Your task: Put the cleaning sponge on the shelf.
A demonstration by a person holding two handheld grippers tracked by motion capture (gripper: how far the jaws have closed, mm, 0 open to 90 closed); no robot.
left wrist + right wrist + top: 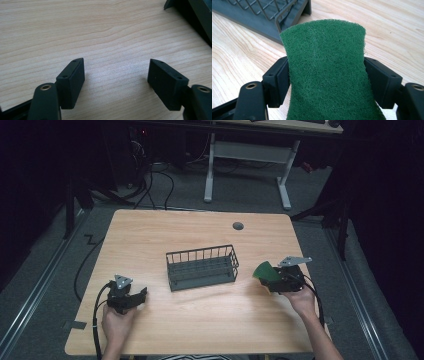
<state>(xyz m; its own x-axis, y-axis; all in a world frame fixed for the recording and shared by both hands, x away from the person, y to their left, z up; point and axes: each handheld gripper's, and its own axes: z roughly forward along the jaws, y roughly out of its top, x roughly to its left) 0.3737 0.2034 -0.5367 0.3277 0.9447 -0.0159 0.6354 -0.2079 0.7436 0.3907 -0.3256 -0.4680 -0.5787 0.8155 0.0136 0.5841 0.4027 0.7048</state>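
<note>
A dark wire basket (202, 267) stands in the middle of the wooden table (150, 235), and its corner (287, 17) lies just ahead of my right gripper. My right gripper (270, 276) is to the basket's right, shut on a green scouring pad (264, 270). In the right gripper view the scouring pad (327, 70) bulges up between the two jaws, squeezed at its sides. My left gripper (142, 296) rests low at the table's front left, open, with bare wood between its fingers (72, 80). The basket looks empty from above.
A round grey cable hole (238, 226) sits near the table's far edge. Behind the table stands a white-legged desk (250, 155). Cables trail across the grey floor (60, 270) on the left. A dark basket edge (197, 17) crosses the top right of the left gripper view.
</note>
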